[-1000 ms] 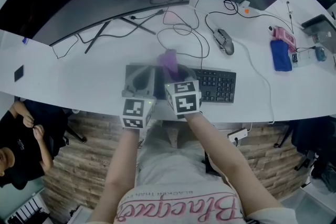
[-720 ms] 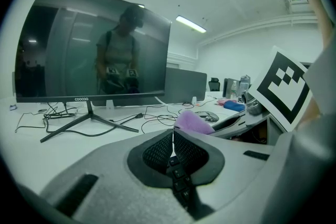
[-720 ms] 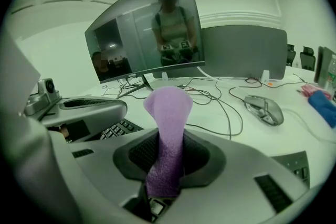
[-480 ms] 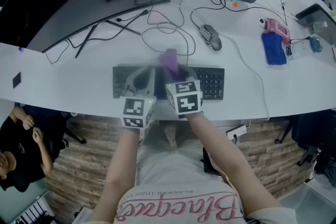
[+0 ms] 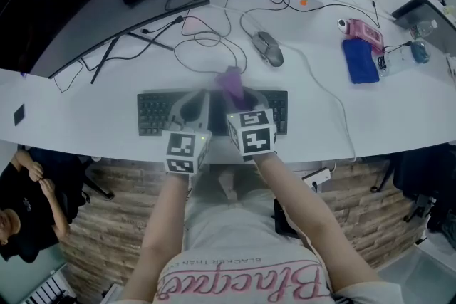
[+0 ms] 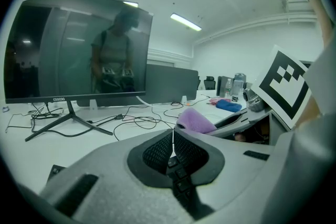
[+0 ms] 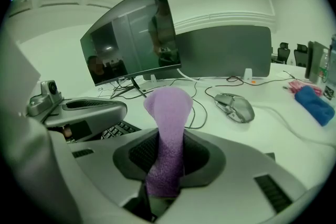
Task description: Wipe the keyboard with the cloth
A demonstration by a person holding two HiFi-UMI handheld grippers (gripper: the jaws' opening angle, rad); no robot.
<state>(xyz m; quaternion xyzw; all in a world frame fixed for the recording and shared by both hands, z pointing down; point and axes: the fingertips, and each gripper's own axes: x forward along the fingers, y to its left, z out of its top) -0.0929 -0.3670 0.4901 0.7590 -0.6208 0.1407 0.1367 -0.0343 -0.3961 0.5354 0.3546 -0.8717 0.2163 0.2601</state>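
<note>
While the desk (image 5: 399,117) and the mouse (image 5: 265,48) on it have slid left across the head view over the last second, the two grippers have kept the same spot in that view. In effect they have travelled right along the keyboard (image 5: 153,114). Its left end, covered by the left gripper a second ago, now lies bare to the left, and less of its right end shows past the right gripper. The left gripper (image 6: 172,136) hangs over the near middle of the keys, its jaws pressed together on nothing. The right gripper (image 7: 167,139), just beside it on the right, pinches the purple cloth (image 7: 169,105). The cloth's free end sticks out past the jaws toward the far edge of the keyboard, right of its middle. Whether the cloth touches the keys cannot be told from these views. This looks like a left-to-right stroke that has passed the midpoint. The right-hand keys probably remain to be wiped, and the cloth may need lowering to make real contact.
</note>
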